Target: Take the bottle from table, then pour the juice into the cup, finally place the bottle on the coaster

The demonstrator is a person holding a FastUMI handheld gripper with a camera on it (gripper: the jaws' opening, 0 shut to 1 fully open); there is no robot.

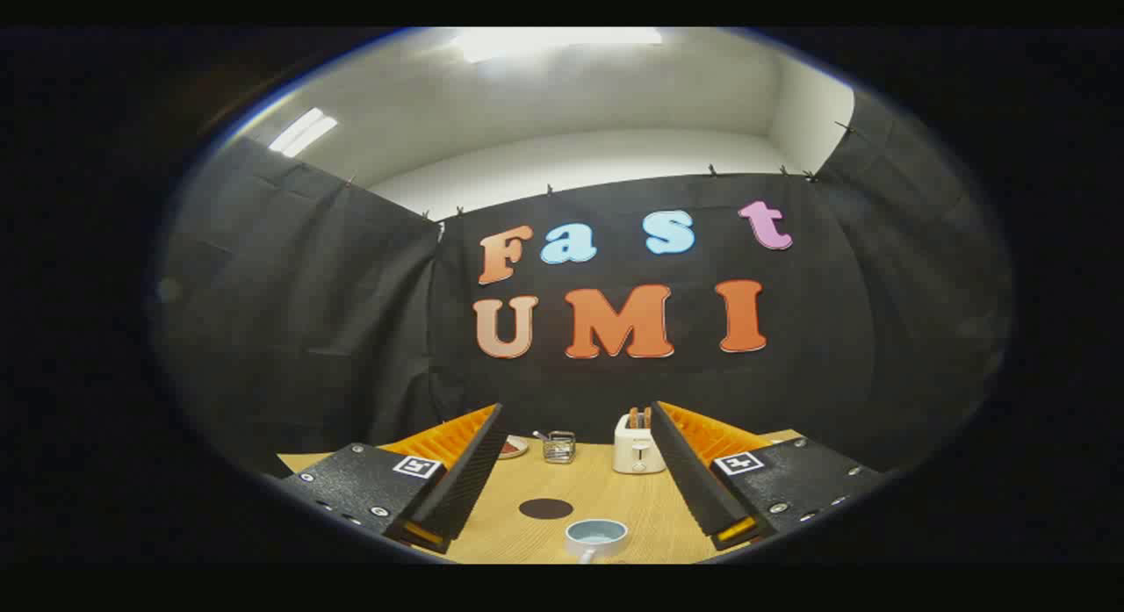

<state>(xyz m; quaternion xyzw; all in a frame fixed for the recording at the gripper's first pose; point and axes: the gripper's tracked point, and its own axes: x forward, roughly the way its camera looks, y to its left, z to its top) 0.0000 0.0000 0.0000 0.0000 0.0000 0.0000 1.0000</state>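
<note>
Between the spread, empty tongs point(575, 428) the cup point(596, 536) and coaster point(545, 508) are seen on the table point(606, 493), so no step is judged done.

No readable text, brand or number is found on the table's things. Only a square coded marker point(416, 466) is borne by each finger of the wide-spread gripper point(575, 445).

- gripper point(575, 419): two wedge fingers spread wide apart, ribbed inner faces
- square marker tag on each finger base
- small screws along base edges
</note>
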